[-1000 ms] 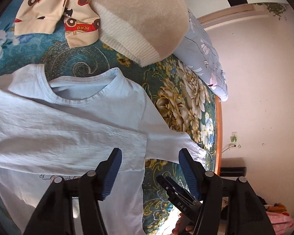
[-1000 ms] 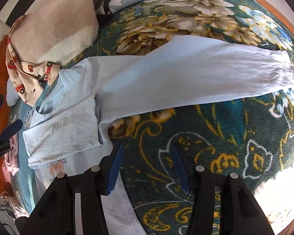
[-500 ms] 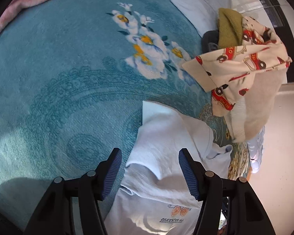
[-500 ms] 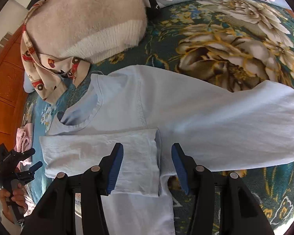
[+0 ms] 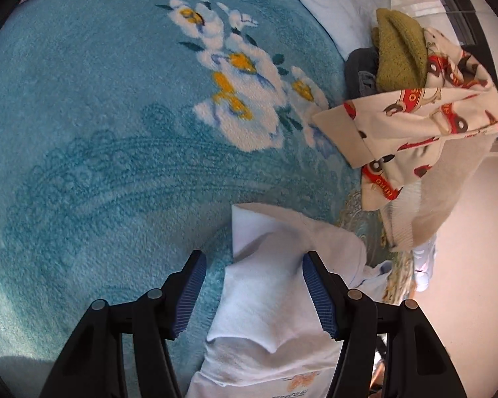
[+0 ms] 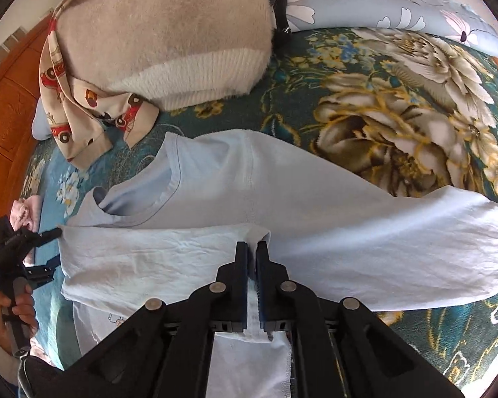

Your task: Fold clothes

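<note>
Pale blue long-sleeved shirt (image 6: 215, 182) lies flat, front up, on a teal floral blanket (image 5: 99, 132), collar toward the heap of other clothes. One sleeve is already laid across the chest; the other sleeve (image 6: 398, 248) runs straight out to the side, unfolded. Right gripper (image 6: 252, 255) is clamped tight on the cuff end of the folded sleeve, a ridge of cloth pinched between its blue pads. Left gripper (image 5: 252, 285) stands wide open at the opposite shoulder fold, jaws to either side of the cloth, gripping nothing; in the right wrist view it sits at the shirt's far edge in the person's hand (image 6: 13, 311). Step in hand, as I judge it: settling the first sleeve fold. Next move likely calls for the left to pin or pinch the shoulder fold while the right draws the cuff taut and releases it, then a turn to the outstretched sleeve. Nearby: beige fuzzy sweater (image 6: 169, 33), cream garment with red cars (image 5: 415, 126), olive knit (image 5: 398, 49), all piled just beyond the collar but apart from it. Pile is close enough to snag a wide sweep; thin cloth may wrinkle or drag under the clamp.
</note>
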The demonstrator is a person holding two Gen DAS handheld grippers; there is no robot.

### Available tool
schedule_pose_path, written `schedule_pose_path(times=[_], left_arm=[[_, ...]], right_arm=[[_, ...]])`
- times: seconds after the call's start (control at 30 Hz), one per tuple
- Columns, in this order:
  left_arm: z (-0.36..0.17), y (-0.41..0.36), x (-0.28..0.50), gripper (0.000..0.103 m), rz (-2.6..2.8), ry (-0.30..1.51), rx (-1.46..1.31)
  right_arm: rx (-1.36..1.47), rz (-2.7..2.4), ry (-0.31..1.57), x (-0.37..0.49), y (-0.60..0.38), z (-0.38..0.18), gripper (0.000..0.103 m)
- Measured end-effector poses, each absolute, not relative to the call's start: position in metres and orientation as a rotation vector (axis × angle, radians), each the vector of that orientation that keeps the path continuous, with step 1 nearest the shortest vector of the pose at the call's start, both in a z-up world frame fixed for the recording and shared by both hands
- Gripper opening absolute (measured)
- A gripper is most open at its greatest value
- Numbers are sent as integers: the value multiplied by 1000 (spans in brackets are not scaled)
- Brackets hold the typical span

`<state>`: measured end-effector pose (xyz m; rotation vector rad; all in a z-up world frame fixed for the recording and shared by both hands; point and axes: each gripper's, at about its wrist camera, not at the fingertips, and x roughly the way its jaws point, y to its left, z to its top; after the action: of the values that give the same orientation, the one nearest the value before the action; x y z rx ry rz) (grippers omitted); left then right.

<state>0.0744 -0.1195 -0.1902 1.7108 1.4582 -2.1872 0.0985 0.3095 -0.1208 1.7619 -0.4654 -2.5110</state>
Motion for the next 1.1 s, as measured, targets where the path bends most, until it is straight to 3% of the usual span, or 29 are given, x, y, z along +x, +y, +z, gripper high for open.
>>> schedule_pose_path(times=[0.1, 0.13, 0.17, 0.23, 0.37, 0.5, 0.73, 0.83, 0.9, 1.1], left_arm=[[-190, -116, 67, 53, -2233, 1444, 1731], [-190, -113, 64, 32, -2252, 1405, 1755], [-190, -109, 61, 19, -2271, 1354, 1790], [-182, -103, 58, 9, -2356, 1280, 1790], [-140, -98, 60, 8, -2637, 1213, 1576], [-147, -93, 46, 8, -2571, 996, 1681], [-170, -108, 50, 8, -2438, 1109, 1734], [-168, -105, 49, 8, -2439, 1081, 1749], [-167, -103, 50, 8, -2437, 1093, 1747], [-166, -105, 54, 9, -2447, 1101, 1749]], right_arm=[[1772, -2515, -509, 95, 311, -122, 4], [1772, -2516, -528, 93, 311, -121, 4], [1771, -2518, -537, 90, 312, -120, 4], [1755, -2538, -511, 85, 310, -113, 4], [1632, -2639, -496, 80, 314, -89, 4], [1726, -2609, -471, 72, 314, -104, 4], [1721, -2546, -389, 39, 281, -113, 6], [1730, -2509, -352, 13, 262, -114, 20], [1744, -2471, -330, -4, 249, -116, 37], [1912, -2395, 5, -41, 206, -133, 40]])
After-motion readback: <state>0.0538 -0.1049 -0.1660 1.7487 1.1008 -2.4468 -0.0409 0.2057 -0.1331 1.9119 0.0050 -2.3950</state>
